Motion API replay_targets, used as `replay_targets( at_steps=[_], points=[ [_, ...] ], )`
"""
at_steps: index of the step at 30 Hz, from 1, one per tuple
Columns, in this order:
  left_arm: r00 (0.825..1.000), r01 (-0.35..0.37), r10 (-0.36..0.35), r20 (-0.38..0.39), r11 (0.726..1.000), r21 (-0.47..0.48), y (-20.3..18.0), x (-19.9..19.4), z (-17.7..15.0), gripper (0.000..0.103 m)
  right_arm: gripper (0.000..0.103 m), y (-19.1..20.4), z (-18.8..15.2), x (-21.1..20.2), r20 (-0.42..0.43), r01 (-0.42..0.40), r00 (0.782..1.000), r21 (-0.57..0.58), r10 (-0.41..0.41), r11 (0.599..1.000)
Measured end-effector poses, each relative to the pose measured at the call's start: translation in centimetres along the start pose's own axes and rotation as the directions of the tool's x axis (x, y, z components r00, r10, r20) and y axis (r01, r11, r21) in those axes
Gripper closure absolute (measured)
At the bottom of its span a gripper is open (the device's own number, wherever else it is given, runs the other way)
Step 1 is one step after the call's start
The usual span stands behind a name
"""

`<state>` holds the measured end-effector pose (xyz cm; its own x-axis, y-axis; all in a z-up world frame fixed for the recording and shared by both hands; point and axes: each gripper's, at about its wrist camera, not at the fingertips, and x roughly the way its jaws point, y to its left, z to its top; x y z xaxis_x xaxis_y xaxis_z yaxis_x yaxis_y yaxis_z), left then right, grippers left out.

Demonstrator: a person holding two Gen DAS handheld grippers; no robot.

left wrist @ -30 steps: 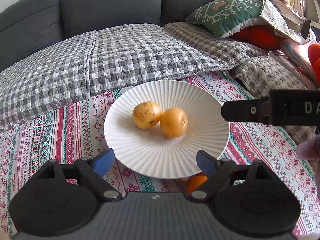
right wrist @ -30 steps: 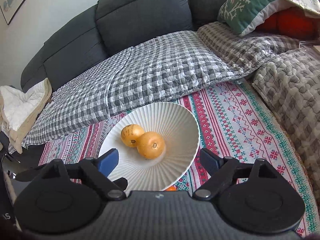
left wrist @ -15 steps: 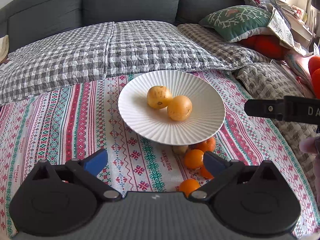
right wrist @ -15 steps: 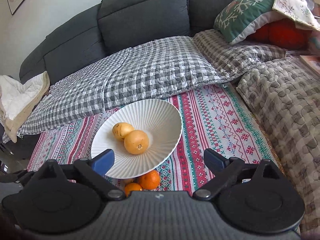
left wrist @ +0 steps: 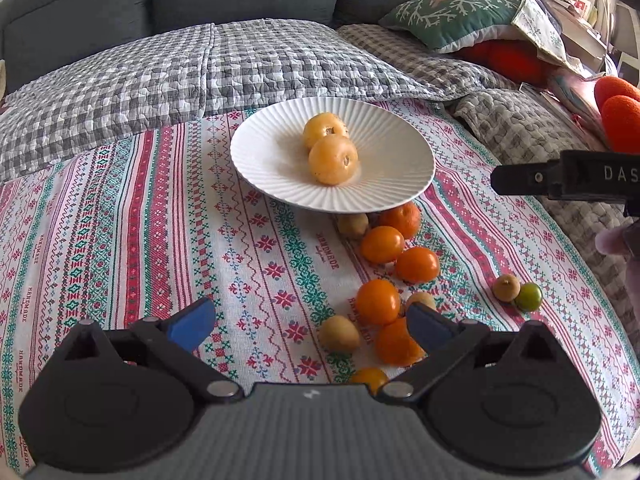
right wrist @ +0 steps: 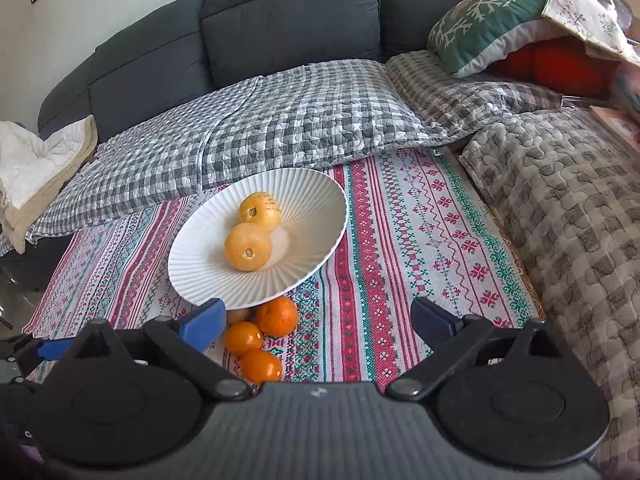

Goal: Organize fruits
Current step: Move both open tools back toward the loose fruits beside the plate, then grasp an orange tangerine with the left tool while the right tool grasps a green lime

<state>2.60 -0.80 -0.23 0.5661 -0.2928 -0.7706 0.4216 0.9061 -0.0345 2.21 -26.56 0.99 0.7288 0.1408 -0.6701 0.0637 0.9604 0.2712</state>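
Left wrist: plate (left wrist: pixel 256 160) hides kiwi (left wrist: pixel 352 225); gripper blocks oranges (left wrist: pixel 396 342).

A ribbed white ceramic plate (right wrist: pixel 192 276) holding two yellow-orange round fruits (right wrist: pixel 248 246) sits mid-frame on a red-and-green patterned cloth (right wrist: pixel 420 240); three small orange citrus fruits (right wrist: pixel 277 315) cluster below it, beside the spread blue-tipped right gripper (right wrist: pixel 316 318).

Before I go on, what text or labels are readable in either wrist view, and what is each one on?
"DAS": white letters on the right gripper body at the right edge of the left wrist view; the word is cut off by the frame.
"HANDMADE": repeated along the stripes of the patterned tablecloth, for example beside the oranges.
Printed papers stacked at the top right of the left wrist view: too blurred to read.
Right wrist view: no readable text.
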Motion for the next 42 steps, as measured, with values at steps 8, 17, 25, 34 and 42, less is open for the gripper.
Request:
replay_targets(
  at_steps=[8, 17, 25, 34, 42],
  points=[
    [0.998, 0.037, -0.035, -0.058, 0.999, 0.039, -0.5, 0.5, -2.8, 0.01, 0.004, -0.4, -1.5, -0.5, -0.091, 0.036, 0.995, -0.026, -0.038, 0.999],
    [0.992, 0.114, -0.11, -0.056, 0.992, 0.058, -1.9, 0.8, -3.6, 0.026, 0.006, -3.2, -3.0, 0.5, -0.238, 0.108, 0.967, 0.052, -0.093, 0.993],
    [0.988, 0.15, -0.146, -0.04, 0.981, 0.123, -4.1, 1.8, -3.3, 0.046, 0.016, -4.0, -3.9, 1.6, -0.334, 0.112, 0.94, 0.095, -0.074, 0.989],
    [0.99, 0.133, -0.126, -0.061, 0.981, 0.138, -5.1, 3.4, -2.9, 0.063, 0.034, -3.5, -4.0, 2.0, -0.356, 0.132, 0.928, 0.036, -0.111, 0.991],
    [0.992, 0.097, -0.087, -0.087, 0.989, 0.116, -5.5, 4.3, -2.1, 0.077, 0.063, -2.9, -4.2, 2.0, -0.354, 0.147, 0.923, -0.04, -0.152, 0.988]
  ],
)
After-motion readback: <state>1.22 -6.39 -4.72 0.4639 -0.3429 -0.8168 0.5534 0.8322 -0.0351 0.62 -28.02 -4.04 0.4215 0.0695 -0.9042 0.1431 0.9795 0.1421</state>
